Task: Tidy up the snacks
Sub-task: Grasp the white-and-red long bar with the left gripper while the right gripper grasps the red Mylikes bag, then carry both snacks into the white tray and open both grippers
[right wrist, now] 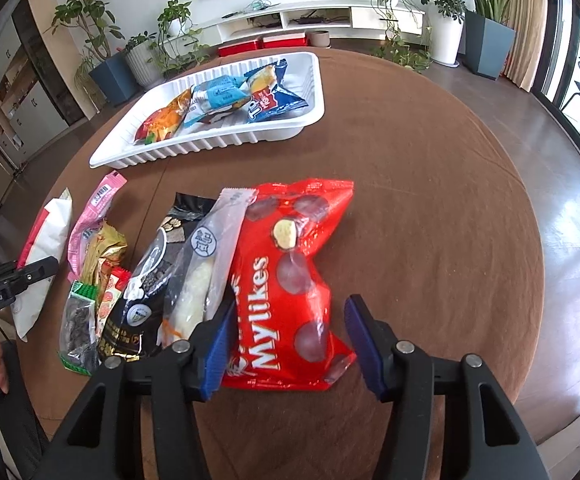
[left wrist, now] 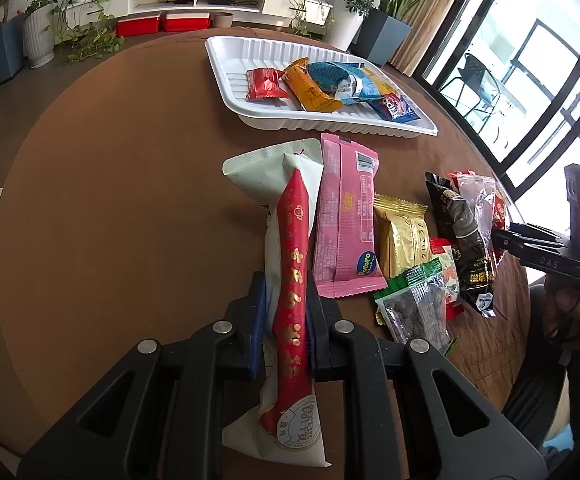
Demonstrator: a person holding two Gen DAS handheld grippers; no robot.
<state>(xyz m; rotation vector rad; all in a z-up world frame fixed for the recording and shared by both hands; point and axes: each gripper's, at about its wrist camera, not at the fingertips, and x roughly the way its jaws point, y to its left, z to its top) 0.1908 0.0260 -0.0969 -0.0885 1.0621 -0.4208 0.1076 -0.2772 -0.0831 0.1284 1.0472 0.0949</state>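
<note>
My left gripper (left wrist: 286, 292) is shut on a long white packet with a red band (left wrist: 292, 216), which is pinched into a ridge between the blue pads and reaches toward the white tray (left wrist: 226, 46). In the right wrist view a red Mylikes bag (right wrist: 286, 264) lies on the brown round table, between the fingers of my right gripper (right wrist: 290, 308). The left pad (right wrist: 220, 344) is at the bag's edge and the right pad (right wrist: 364, 344) stands clear of it, so the gripper is open. The tray (right wrist: 194, 152) holds several wrapped snacks.
Loose snacks lie in a row between the grippers: a pink packet (left wrist: 346, 216), a gold one (left wrist: 402, 236), a green-edged clear one (left wrist: 414, 308), a black one (right wrist: 146, 280) and a clear one with white contents (right wrist: 206, 264). Bare tabletop (right wrist: 430, 200) shows right of the red bag.
</note>
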